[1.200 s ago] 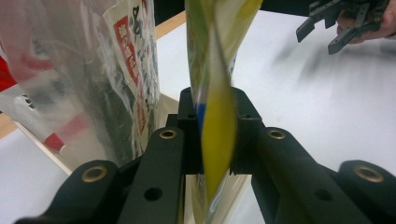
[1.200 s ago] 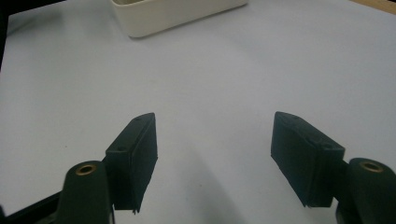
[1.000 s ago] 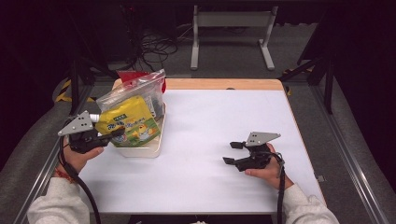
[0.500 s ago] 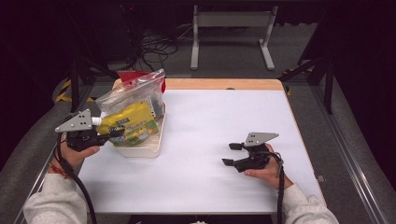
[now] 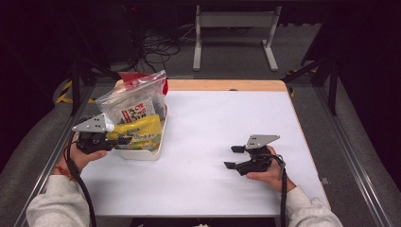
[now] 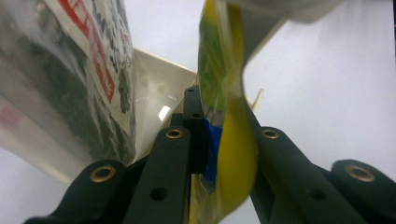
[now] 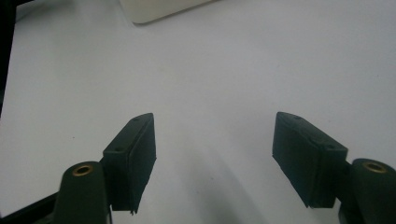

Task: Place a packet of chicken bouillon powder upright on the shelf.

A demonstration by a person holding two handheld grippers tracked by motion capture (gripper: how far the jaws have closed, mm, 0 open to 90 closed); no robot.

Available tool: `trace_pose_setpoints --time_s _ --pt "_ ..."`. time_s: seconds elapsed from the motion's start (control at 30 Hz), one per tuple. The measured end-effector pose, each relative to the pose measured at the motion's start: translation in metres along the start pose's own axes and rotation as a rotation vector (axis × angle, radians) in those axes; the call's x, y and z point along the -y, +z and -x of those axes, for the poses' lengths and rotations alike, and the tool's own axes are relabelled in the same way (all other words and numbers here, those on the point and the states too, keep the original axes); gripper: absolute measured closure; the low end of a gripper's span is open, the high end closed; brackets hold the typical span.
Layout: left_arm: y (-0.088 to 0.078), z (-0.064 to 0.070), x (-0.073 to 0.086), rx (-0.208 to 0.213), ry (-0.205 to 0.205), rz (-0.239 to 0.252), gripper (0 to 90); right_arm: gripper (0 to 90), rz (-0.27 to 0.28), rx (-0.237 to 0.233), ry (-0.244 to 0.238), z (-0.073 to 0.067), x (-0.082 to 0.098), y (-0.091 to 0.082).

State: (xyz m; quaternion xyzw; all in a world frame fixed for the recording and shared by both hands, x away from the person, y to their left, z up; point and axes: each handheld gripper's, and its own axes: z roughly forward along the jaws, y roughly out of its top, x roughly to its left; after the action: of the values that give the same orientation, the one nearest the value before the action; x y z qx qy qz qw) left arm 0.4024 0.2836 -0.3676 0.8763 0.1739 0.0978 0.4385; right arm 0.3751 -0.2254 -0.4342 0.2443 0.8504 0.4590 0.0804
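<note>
A yellow snack packet [image 5: 138, 130] lies at the front of a cream tray [image 5: 147, 154] on the left of the white table. My left gripper [image 5: 121, 140] is shut on the packet's near edge. In the left gripper view the black jaws pinch the yellow packet [image 6: 236, 154] right in front of the camera at my left gripper [image 6: 219, 116]. A clear zip bag [image 5: 134, 100] with a red-and-black label stands behind it in the tray, and the same clear zip bag [image 6: 70, 84] rises left of the jaws. My right gripper [image 5: 232, 157] rests on the table at the right, open, nothing between its pads [image 7: 133, 158].
The table's wooden far edge [image 5: 222, 85] runs behind the tray. Metal rails flank both sides of the table. A corner of the cream tray [image 7: 159, 9] shows at the top of the right gripper view. White tabletop [image 5: 222, 123] stretches between the two grippers.
The yellow packet has come down and forward from against the clear bag to the tray's front. The bag's label now shows above it. The right gripper has not moved.
</note>
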Motion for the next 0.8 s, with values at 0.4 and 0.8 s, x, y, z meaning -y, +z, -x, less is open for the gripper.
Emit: trace_pose_setpoints --time_s 0.4,0.8 --pt "0.003 -0.001 0.018 -0.077 -0.058 0.087 79.8 30.6 0.004 0.001 -0.003 0.000 -0.001 -0.001" --pt "0.002 0.011 0.021 -0.172 -0.052 0.137 68.5 30.9 0.014 0.012 -0.007 0.000 -0.001 -0.005"
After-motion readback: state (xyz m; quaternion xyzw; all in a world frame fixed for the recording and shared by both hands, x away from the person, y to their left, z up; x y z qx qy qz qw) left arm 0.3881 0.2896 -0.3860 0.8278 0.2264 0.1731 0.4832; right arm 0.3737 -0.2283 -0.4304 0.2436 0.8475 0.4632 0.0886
